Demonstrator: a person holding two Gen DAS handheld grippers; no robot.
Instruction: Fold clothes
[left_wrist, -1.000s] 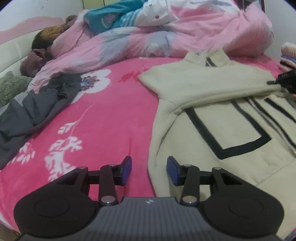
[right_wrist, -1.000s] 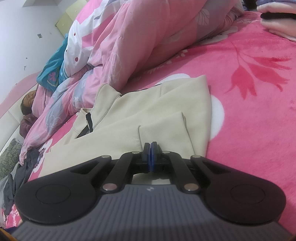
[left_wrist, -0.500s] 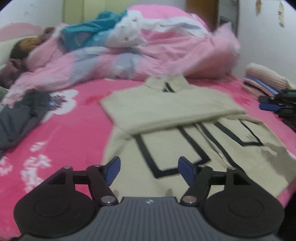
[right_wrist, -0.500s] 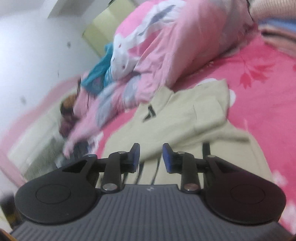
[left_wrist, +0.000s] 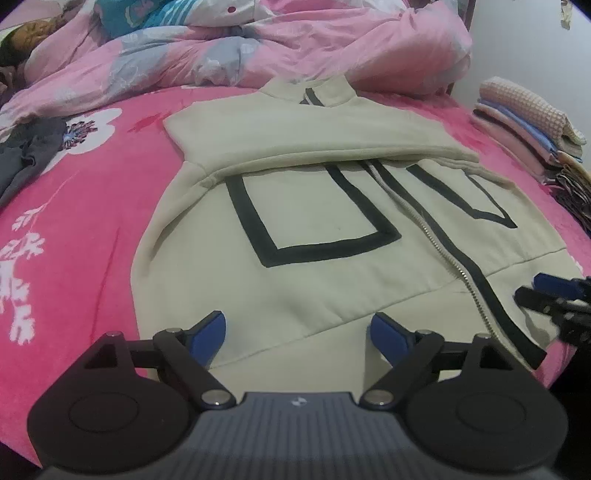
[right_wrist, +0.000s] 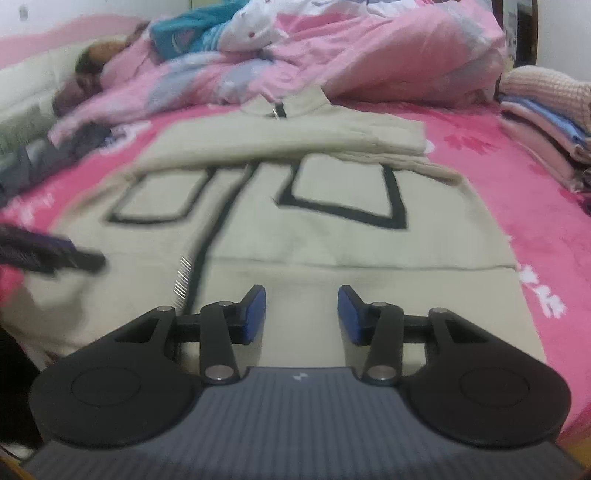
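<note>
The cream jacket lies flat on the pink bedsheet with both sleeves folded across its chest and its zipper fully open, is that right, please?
Not quite: the cream jacket is zipped closed, as the left wrist view shows. It does lie flat on the pink bedsheet with both sleeves folded across.

Both views look from the near hem of the cream jacket (left_wrist: 332, 206) toward its collar, angled downward across the bed. The left wrist view sits close over the hem left of the zipper (left_wrist: 436, 247); the right wrist view sits close over the hem right of the zipper. Each frame's lower part shows that camera's own fingers. Shared by both: the jacket, the pink quilt (left_wrist: 332, 48) beyond the collar, and the folded stack (left_wrist: 524, 122) to the jacket's right.
</note>
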